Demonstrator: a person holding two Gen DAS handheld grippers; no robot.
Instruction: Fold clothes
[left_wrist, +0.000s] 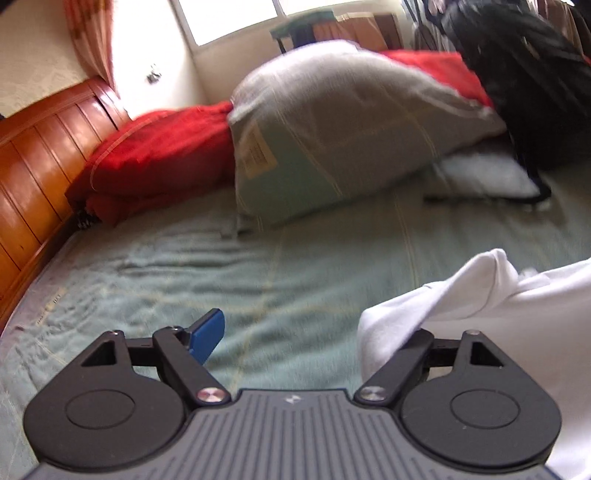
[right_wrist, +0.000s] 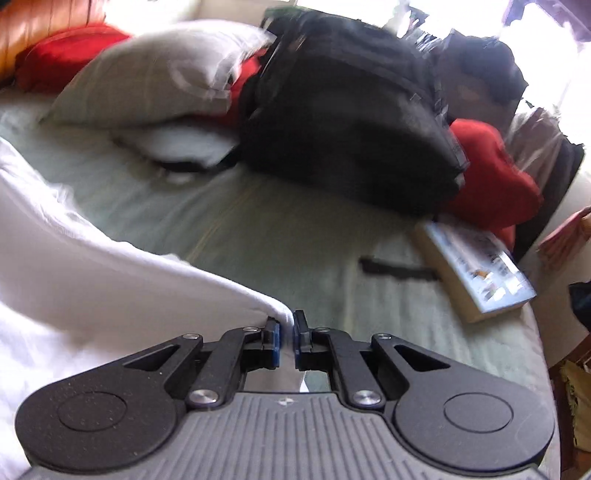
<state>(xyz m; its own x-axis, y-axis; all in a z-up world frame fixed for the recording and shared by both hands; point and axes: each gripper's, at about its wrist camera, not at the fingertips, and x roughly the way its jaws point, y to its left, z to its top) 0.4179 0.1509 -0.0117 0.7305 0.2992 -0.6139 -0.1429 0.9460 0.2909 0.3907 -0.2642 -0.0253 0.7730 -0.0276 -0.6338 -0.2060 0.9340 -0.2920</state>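
Right gripper (right_wrist: 287, 341) pinched tight on a corner of the white garment (right_wrist: 92, 280), cloth trailing off toward ten o'clock. Left gripper (left_wrist: 306, 339) wide apart, holding nothing; garment at three o'clock, draped over its right finger, closer to the right hand.

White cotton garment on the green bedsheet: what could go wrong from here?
1. The right gripper pinches only a thin edge of the white cotton garment; a pull might slip it free.
2. The left gripper is open, its right finger hidden under cloth, so it may snag or bunch the fold.
3. The paperback book lies close enough to catch dragged fabric.
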